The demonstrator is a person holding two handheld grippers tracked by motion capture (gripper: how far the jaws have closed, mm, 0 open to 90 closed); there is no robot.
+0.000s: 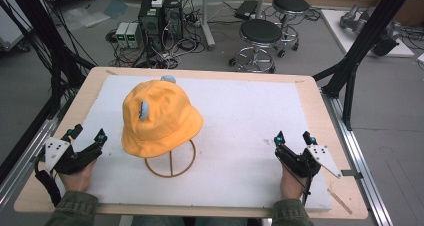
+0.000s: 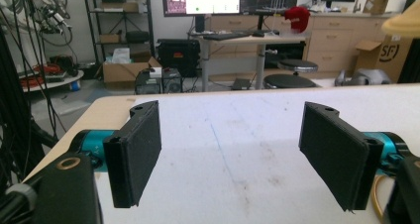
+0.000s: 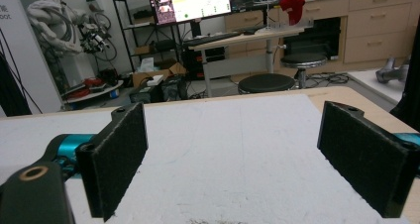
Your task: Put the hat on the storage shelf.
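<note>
Start position, nothing grasped: my left gripper [image 1: 88,134] and right gripper [image 1: 294,137] rest wide open at the desk's [image 1: 320,106] near corners, yellow hat [image 1: 161,117] on its wire stand [image 1: 170,162] left of centre, likely my next reach.

Place: we see a lab.
Evidence: computer towers [image 1: 161,17] with tangled cables on the floor, stools [image 1: 260,33], monitors [image 2: 200,0], equipment shelving [image 2: 119,16].
</note>
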